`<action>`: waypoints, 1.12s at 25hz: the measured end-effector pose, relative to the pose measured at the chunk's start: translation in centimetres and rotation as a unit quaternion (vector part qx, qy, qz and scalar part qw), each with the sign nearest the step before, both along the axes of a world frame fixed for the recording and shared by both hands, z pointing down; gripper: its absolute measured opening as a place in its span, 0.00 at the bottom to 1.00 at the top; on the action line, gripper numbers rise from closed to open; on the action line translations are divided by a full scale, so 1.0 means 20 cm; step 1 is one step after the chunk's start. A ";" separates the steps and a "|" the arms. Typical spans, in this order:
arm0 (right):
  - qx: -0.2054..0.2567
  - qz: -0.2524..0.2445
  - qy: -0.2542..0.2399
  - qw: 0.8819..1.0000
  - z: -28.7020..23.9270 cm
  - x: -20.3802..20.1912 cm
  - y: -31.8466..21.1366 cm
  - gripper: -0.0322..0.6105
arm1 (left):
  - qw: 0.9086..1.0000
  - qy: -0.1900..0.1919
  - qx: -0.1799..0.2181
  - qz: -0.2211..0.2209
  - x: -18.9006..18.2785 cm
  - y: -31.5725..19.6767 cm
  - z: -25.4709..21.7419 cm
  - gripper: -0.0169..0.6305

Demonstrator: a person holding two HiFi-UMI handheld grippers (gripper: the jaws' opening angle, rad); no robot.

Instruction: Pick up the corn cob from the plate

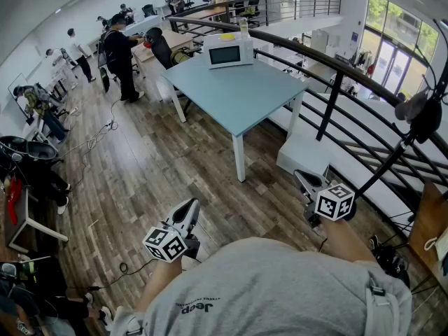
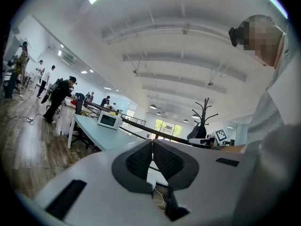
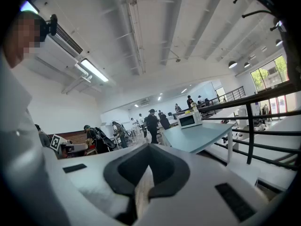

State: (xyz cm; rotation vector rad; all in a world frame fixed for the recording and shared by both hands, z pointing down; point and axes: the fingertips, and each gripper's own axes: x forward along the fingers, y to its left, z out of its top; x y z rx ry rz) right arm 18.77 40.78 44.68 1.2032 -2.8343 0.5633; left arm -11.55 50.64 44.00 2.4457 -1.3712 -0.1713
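Note:
No corn cob and no plate shows in any view. In the head view my left gripper (image 1: 189,206) is held low in front of the person's grey shirt, pointing out over the wooden floor. Its jaws stand together with nothing between them, and in the left gripper view the left gripper (image 2: 152,143) has its dark pads meeting at the tips. My right gripper (image 1: 301,176) is held at the right, near the railing, aimed toward the table. The right gripper view shows the right gripper (image 3: 149,149) shut and empty as well.
A pale blue table (image 1: 238,93) stands ahead with a white microwave (image 1: 227,52) at its far end. A dark railing (image 1: 334,82) runs along the right, with a coat stand (image 1: 420,114) beside it. Several people (image 1: 120,56) stand at desks far left. Cables (image 1: 105,128) lie on the floor.

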 end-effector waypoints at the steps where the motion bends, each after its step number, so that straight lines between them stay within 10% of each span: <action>1: 0.000 -0.001 0.000 1.000 0.01 0.01 0.00 0.07 | 1.000 -0.001 0.000 0.000 0.01 0.00 0.00 0.06; 28: 0.006 -0.054 -0.013 0.998 -0.06 0.38 -0.15 0.07 | 1.000 -0.006 -0.009 -0.010 0.57 -0.17 -0.01 0.06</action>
